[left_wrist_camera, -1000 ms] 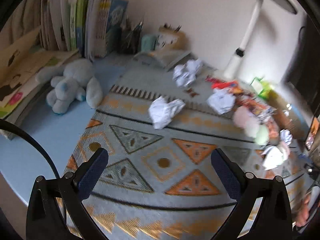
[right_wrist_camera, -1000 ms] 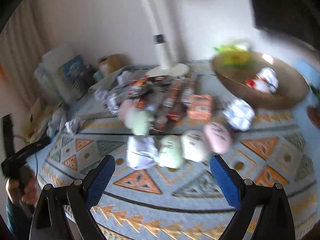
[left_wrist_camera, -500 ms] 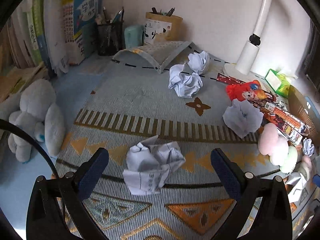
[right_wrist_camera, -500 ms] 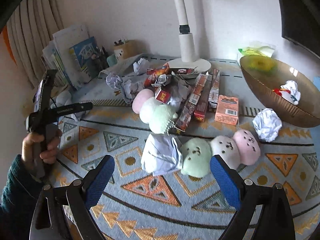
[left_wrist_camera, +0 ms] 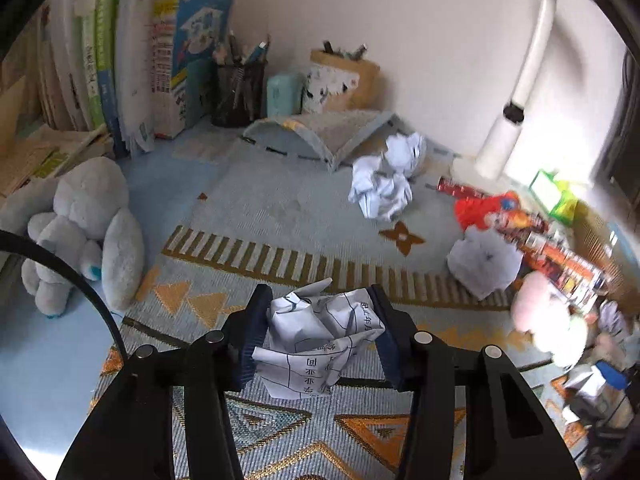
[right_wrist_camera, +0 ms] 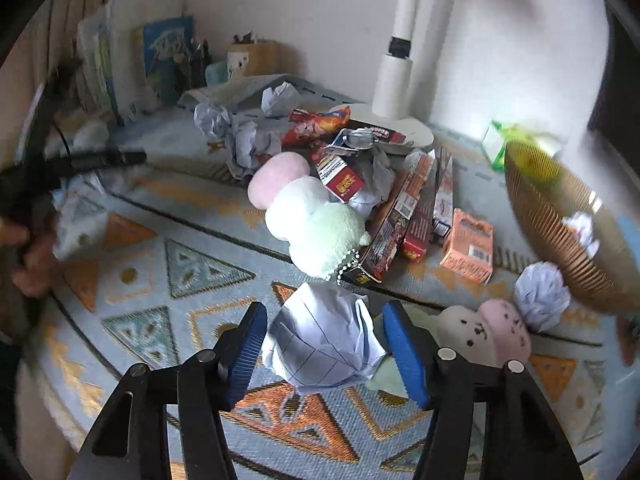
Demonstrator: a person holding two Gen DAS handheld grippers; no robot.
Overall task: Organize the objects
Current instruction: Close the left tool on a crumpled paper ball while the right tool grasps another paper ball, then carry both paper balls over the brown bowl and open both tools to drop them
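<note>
My left gripper [left_wrist_camera: 318, 336] is shut on a crumpled white paper ball [left_wrist_camera: 320, 342] printed with lines and characters, low over the patterned mat [left_wrist_camera: 280, 208]. My right gripper [right_wrist_camera: 326, 354] has its blue pads [right_wrist_camera: 402, 356] on both sides of another crumpled paper ball [right_wrist_camera: 324, 340]; the pads touch its sides. More paper balls lie further back in the left wrist view [left_wrist_camera: 380, 192] and by the wicker bowl [right_wrist_camera: 560, 216] in the right wrist view [right_wrist_camera: 542, 296].
A grey plush toy [left_wrist_camera: 80, 232] sits at the left. Books [left_wrist_camera: 168, 64] and a pen holder [left_wrist_camera: 238, 88] line the back wall. Snack boxes [right_wrist_camera: 416, 212], pastel plush toys [right_wrist_camera: 312, 220] and a white lamp base [right_wrist_camera: 396, 76] crowd the mat's middle and right.
Both grippers moved forward and down onto paper balls and narrowed from wide open: the left has closed on its ball, the right has closed in around its ball.
</note>
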